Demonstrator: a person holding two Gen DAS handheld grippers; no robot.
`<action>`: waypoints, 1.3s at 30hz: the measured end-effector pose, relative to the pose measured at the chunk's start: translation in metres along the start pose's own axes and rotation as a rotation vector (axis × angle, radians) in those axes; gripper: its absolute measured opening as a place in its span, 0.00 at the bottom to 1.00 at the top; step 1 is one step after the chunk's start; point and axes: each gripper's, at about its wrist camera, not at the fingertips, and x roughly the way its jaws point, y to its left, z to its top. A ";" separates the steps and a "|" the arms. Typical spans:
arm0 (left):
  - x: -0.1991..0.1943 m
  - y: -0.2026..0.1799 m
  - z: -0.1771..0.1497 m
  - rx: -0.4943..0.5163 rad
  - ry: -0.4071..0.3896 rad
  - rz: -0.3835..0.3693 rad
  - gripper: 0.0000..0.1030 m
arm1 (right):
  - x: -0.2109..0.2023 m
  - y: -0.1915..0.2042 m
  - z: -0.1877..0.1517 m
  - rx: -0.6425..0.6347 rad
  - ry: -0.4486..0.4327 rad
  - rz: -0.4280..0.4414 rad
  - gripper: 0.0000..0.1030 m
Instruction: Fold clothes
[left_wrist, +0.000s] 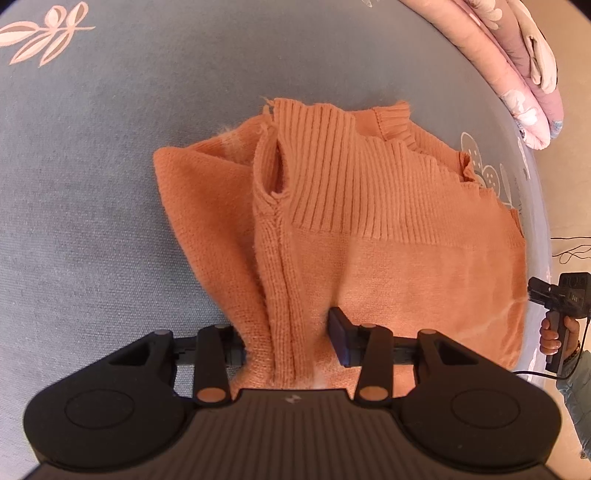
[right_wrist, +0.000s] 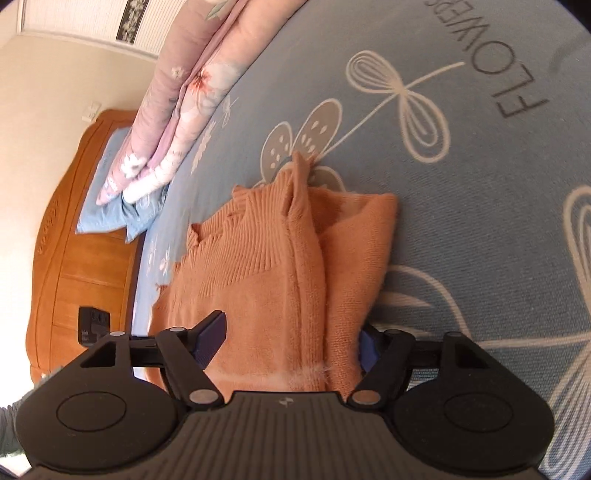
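The orange sweater (left_wrist: 369, 229) lay folded on the blue bedsheet (left_wrist: 110, 184), ribbed hem upward in the left wrist view, one side doubled over into a thick lengthwise fold. The sheet carried pale leaf and flower prints and, in the right wrist view, the printed word "FLOWER". Beyond the sweater, a pink floral quilt (right_wrist: 177, 103) sat folded along the far edge of the bed, well apart from the knit. A blue pillow (right_wrist: 107, 206) leaned against the wooden headboard (right_wrist: 74, 258) past it. Nothing lay on top of the sweater; only its own bunched fold rose in front of each camera.

The left gripper (left_wrist: 286, 339) pointed steeply down at the sweater's near edge, its jaws partly closed with the seamed fold gathered between them; the left pad was buried in the knit and the right pad pressed against it, so it had hold of that fold.

The right gripper (right_wrist: 291, 343) was angled lower across the bed, jaws spread wide around the near edge of the sweater. The left pad stood clear above the fabric, the right pad mostly hidden behind the fold, so it gripped nothing. In the left wrist view, a hand (left_wrist: 554, 332) held that gripper's handle at the far right.
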 end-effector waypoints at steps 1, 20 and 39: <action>-0.001 0.000 -0.001 0.005 0.000 -0.008 0.41 | -0.003 -0.001 -0.004 0.003 0.014 0.008 0.74; 0.021 -0.022 -0.001 0.005 -0.018 0.017 0.59 | 0.003 0.029 -0.017 -0.028 -0.010 -0.297 0.31; 0.014 -0.006 -0.002 -0.047 -0.029 -0.034 0.39 | 0.011 0.051 -0.033 -0.087 -0.094 -0.326 0.61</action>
